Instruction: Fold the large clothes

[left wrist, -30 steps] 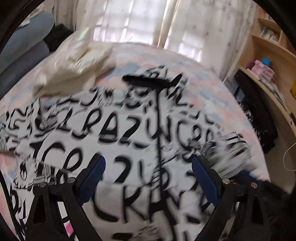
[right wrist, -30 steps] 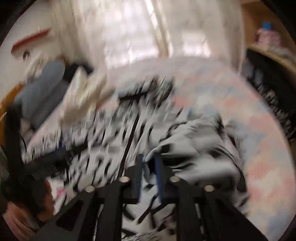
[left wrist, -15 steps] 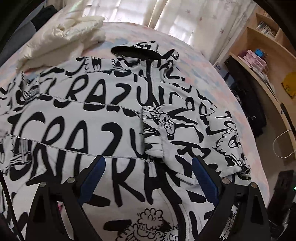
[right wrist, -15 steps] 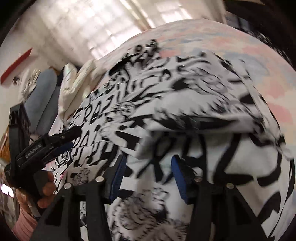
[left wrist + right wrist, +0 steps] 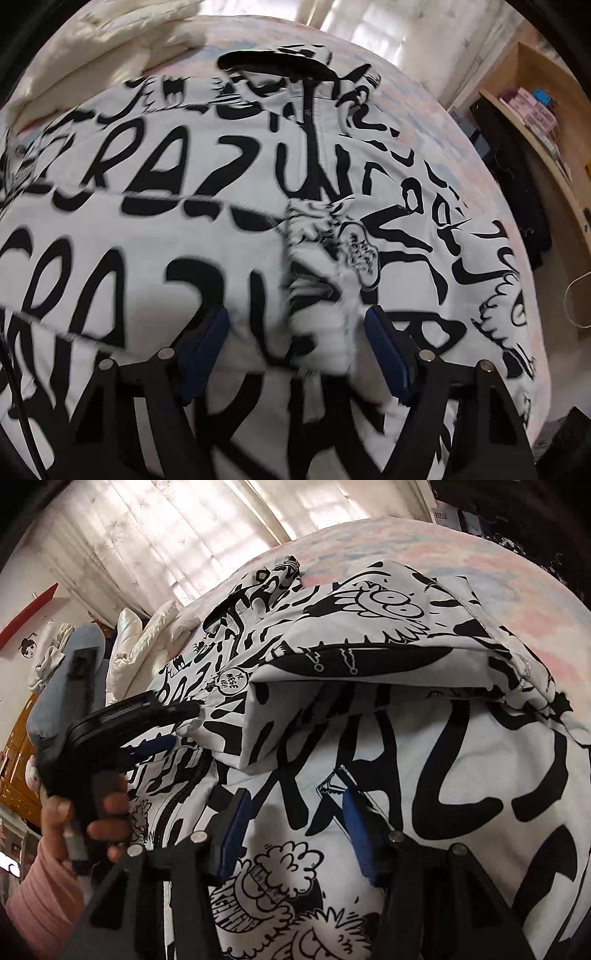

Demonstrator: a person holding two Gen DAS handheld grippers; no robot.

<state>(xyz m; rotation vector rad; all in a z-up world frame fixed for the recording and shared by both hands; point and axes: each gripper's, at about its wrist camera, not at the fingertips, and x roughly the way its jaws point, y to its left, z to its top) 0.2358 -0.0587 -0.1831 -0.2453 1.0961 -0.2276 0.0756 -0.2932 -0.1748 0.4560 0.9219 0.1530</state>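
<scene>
sleeve [image 5: 369,664] now folded across jacket [image 5: 147,258]; only right view shows left gripper [image 5: 177,727].

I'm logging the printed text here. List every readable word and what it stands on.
"CRAZY", large black letters repeated across the jacket.
Round badge on the folded sleeve: lettering too small to read.
Cartoon banner near the hem: too distorted to read.
Boxes on the shelf: labels too small.

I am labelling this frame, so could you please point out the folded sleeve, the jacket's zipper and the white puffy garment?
folded sleeve [image 5: 369,672]: right wrist view, on its upper face.
zipper [image 5: 314,147]: left wrist view, on the black strip below the collar.
white puffy garment [image 5: 110,40]: left wrist view, on its quilted top.
</scene>
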